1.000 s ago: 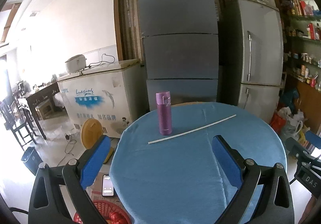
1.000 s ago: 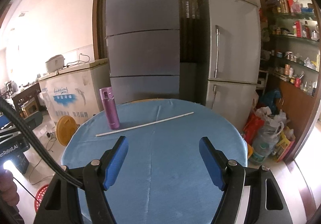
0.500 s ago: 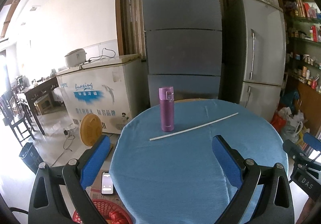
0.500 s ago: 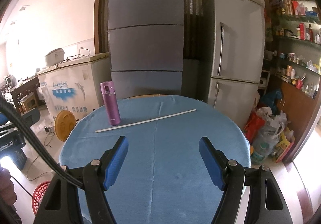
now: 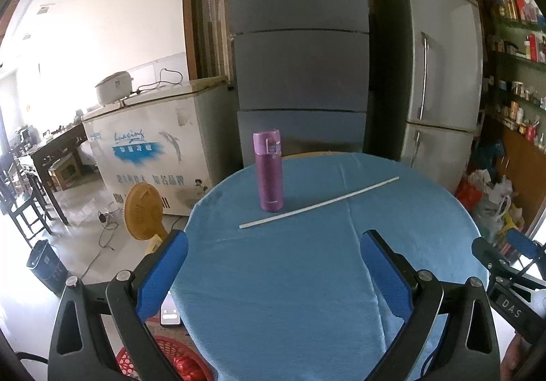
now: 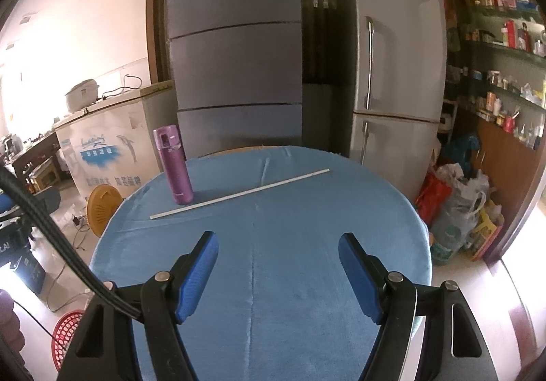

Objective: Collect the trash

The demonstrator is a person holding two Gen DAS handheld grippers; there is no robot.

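Both grippers – left (image 5: pixel 273 273) & right (image 6: pixel 278 275) – spread wide, holding nothing. White stick (image 5: pixel 319 203) lies on table (image 5: pixel 290 278); red basket (image 5: pixel 184 362) has red stuff in it.

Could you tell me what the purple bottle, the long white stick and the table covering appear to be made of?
Purple bottle: probably painted metal with a plastic flip lid; smooth satin sheen, moulded latch on the cap. Long white stick: likely plastic, perhaps a thin tube or strip; straight, matte, uniform white, too thin to be sure. Table covering: blue cloth, soft matte nap with visible fold creases.
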